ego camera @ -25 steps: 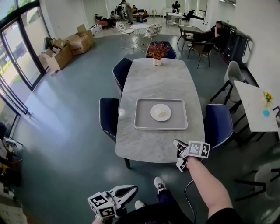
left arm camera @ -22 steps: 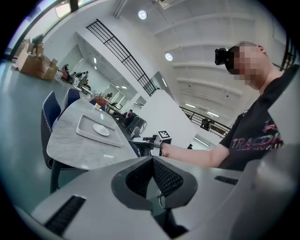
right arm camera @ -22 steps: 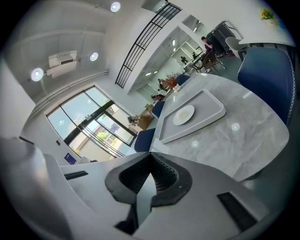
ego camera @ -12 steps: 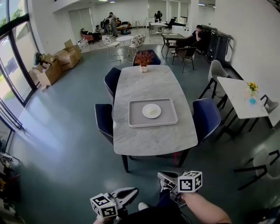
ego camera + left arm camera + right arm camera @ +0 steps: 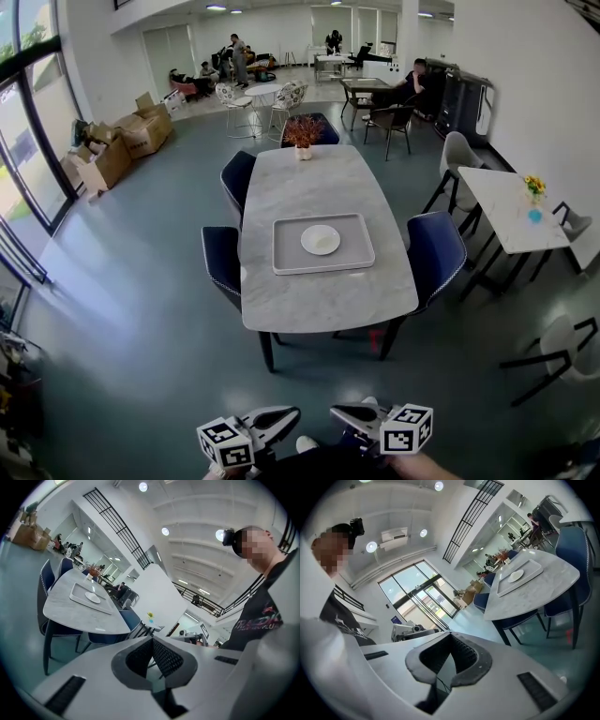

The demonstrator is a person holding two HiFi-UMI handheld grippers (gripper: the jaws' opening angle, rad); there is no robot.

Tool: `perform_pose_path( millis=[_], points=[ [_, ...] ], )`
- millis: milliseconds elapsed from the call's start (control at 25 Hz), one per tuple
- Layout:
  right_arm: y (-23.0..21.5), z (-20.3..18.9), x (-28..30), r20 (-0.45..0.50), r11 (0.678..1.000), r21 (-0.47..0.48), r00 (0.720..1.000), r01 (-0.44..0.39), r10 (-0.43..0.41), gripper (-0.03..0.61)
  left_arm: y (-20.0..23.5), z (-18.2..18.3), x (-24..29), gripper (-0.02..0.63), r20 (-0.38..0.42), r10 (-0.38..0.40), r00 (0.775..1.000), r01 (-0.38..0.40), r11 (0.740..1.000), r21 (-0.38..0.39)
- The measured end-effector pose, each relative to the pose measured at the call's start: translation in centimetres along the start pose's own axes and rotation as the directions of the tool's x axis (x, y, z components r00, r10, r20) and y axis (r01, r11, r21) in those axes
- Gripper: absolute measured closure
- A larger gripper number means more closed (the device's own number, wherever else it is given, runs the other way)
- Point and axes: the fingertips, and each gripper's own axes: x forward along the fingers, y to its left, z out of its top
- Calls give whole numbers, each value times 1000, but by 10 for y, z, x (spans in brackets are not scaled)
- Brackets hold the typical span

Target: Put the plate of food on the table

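Note:
A white plate (image 5: 321, 240) with a little pale food lies on a grey tray (image 5: 284, 258) in the middle of the marble table (image 5: 319, 295). Both grippers hang low at the bottom of the head view, well short of the table's near edge. My left gripper (image 5: 292, 411) and my right gripper (image 5: 335, 410) point toward each other, each shut with nothing between its pads. The left gripper view has the plate (image 5: 92, 597) and tray (image 5: 77, 595) far off at the left. In the right gripper view the plate (image 5: 515, 576) is at the upper right.
Dark blue chairs (image 5: 436, 251) (image 5: 218, 262) stand round the table, and a potted plant (image 5: 303, 134) sits at its far end. A white side table (image 5: 511, 211) with flowers is to the right. Cardboard boxes (image 5: 112, 150) lie at the left; people sit at the back.
My right gripper has pulled back from the table's near edge down to my body, beside the left one. The table now looks farther away. The plate and tray have not moved.

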Motion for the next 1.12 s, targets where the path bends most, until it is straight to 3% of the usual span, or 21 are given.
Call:
perform_pose_path(
  millis=[1120],
  points=[
    [7, -8, -7, 13, 1000, -8, 1000, -22, 23, 568, -6, -5, 2, 609, 7, 0, 1000, 0, 1000, -5]
  ],
)
